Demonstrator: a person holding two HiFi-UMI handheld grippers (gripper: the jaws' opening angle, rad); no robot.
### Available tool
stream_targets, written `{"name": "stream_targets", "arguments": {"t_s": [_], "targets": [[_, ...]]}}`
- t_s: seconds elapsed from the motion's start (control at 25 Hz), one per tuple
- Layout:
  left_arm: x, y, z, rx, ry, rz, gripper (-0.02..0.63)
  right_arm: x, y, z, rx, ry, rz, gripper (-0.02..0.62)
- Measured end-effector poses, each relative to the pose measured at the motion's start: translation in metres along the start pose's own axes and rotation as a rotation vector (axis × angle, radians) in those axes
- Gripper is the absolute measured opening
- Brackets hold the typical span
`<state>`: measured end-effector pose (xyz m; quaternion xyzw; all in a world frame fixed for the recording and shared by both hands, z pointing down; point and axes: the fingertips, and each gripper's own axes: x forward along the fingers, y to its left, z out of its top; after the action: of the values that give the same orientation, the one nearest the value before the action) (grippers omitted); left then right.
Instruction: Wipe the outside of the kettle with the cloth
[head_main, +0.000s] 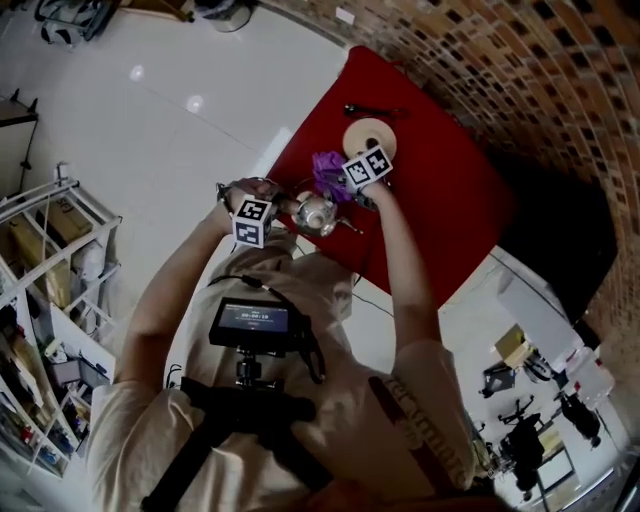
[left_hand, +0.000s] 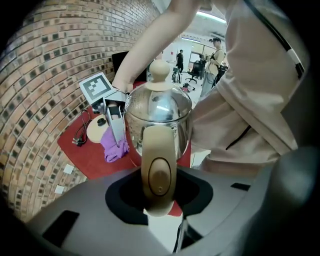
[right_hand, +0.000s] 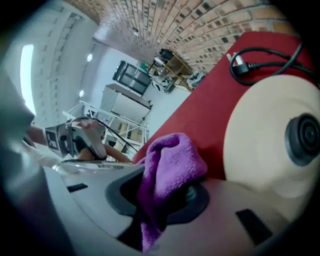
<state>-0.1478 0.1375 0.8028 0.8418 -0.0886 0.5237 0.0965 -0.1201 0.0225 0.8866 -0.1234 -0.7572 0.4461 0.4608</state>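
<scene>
Steel kettle (head_main: 316, 212) is sitting at the near edge of the red table (head_main: 440, 200); cannot tell if it is resting on it or lifted. Left gripper (left_hand: 160, 200) is clamping narrow on its cream handle (left_hand: 159, 170). Right gripper (right_hand: 165, 200) is pinching the purple cloth (right_hand: 167, 170), which is hanging just beside the kettle's side. Round cream base (head_main: 369, 138) is lying beyond, black cord (right_hand: 265, 55) past it.
</scene>
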Motion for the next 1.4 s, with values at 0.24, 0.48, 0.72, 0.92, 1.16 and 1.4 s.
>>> {"name": "stream_targets", "arguments": {"t_s": [0.24, 0.48, 0.72, 0.92, 1.16, 1.4], "targets": [[0.003, 0.002, -0.004, 0.036, 0.029, 0.038, 0.103, -0.054, 0.035, 0.033, -0.12, -0.104, -0.028, 0.109], [0.008, 0.002, -0.007, 0.048, 0.077, 0.074, 0.094, -0.055, 0.143, 0.05, -0.425, 0.011, 0.161, 0.109], [0.009, 0.003, -0.005, 0.039, 0.092, 0.078, 0.092, 0.015, 0.093, 0.018, -0.359, 0.327, 0.071, 0.107], [0.009, 0.002, -0.007, 0.032, 0.099, 0.088, 0.092, 0.047, 0.037, 0.014, -0.255, 0.373, -0.018, 0.107], [0.009, 0.002, -0.008, 0.031, 0.099, 0.106, 0.092, 0.0, 0.091, 0.056, -0.349, 0.207, 0.094, 0.109], [0.01, 0.001, -0.01, 0.029, 0.116, 0.109, 0.092, 0.013, 0.138, 0.022, -0.528, 0.462, 0.144, 0.107]]}}
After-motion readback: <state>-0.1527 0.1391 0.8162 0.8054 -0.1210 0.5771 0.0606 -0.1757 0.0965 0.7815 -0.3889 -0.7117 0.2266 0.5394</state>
